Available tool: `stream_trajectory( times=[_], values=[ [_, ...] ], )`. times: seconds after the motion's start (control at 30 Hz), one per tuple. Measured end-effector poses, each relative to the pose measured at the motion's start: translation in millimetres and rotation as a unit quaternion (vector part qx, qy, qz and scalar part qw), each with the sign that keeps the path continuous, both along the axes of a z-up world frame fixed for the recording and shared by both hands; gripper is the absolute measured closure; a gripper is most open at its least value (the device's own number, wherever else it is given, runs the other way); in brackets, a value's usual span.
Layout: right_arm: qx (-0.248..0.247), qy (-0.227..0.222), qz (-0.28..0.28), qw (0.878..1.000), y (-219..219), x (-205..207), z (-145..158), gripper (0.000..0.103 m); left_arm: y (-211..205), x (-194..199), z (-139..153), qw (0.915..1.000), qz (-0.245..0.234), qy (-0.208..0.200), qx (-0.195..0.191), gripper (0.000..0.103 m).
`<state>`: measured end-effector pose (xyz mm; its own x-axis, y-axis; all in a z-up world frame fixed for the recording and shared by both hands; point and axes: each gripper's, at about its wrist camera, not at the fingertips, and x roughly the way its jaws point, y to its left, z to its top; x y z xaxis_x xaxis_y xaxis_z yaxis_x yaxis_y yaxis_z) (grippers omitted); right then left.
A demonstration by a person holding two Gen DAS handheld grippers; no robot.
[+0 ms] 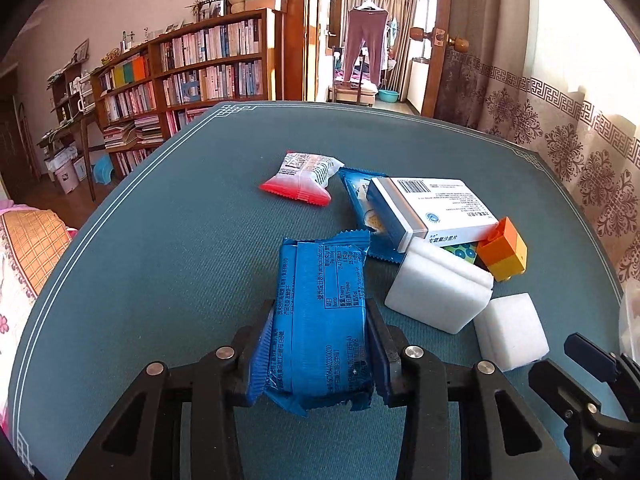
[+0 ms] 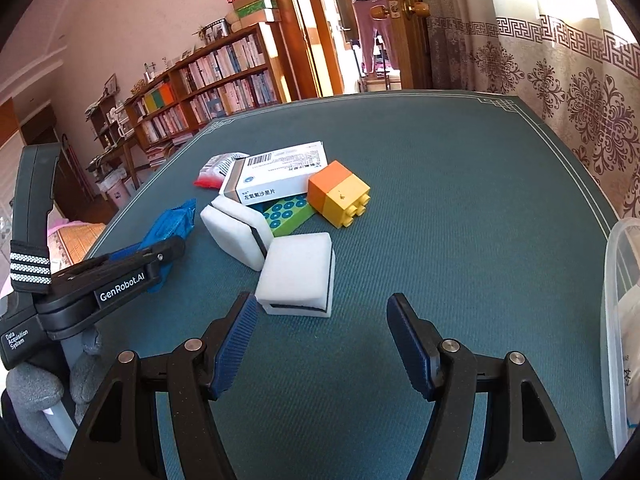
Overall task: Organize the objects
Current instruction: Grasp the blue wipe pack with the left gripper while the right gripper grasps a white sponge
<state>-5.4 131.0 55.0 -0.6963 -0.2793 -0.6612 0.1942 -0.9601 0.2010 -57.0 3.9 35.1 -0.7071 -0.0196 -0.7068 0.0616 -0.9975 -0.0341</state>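
Observation:
My left gripper [image 1: 320, 320] is shut on a blue snack packet [image 1: 320, 320], which also shows in the right wrist view [image 2: 170, 226]. Beyond it lie a red and white snack packet [image 1: 305, 178], a second blue packet [image 1: 362, 204], a white medicine box [image 1: 430, 208], an orange and yellow toy block [image 1: 502, 250] and two white sponges [image 1: 438, 290] [image 1: 510, 330]. My right gripper [image 2: 320, 324] is open and empty, just short of the nearer white sponge [image 2: 296, 276]. A green dotted card [image 2: 286, 214] lies under the box [image 2: 276, 178].
The objects lie on a teal table mat [image 2: 460, 220]. A clear plastic bin [image 2: 618, 320] stands at the table's right edge. Bookshelves [image 1: 192, 76] stand behind on the left, a patterned curtain [image 1: 560, 140] on the right.

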Motion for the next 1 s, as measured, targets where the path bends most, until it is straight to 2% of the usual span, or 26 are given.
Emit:
stream_trajectory(
  times=[0.4,0.47,0.57,1.0],
  values=[
    [0.038,-0.024,0.012,0.999,-28.6,-27.8,-14.2,0.036,0.9,1.2,0.0,1.0,-0.007,-0.004,0.004,0.059],
    [0.045,-0.034,0.012,0.998,-30.6,-31.8,-17.3,0.048,2.1,2.1,0.8,0.9999,-0.01,-0.003,0.004,0.059],
    [0.043,-0.036,0.011,0.998,-29.3,-31.4,-17.3,0.056,3.2,2.5,1.9,0.9999,-0.012,-0.002,0.004,0.059],
    [0.022,-0.016,-0.009,1.0,-1.0,-8.1,0.0,0.057,12.2,8.7,6.5,0.9996,-0.029,0.003,0.002,0.059]
  ],
)
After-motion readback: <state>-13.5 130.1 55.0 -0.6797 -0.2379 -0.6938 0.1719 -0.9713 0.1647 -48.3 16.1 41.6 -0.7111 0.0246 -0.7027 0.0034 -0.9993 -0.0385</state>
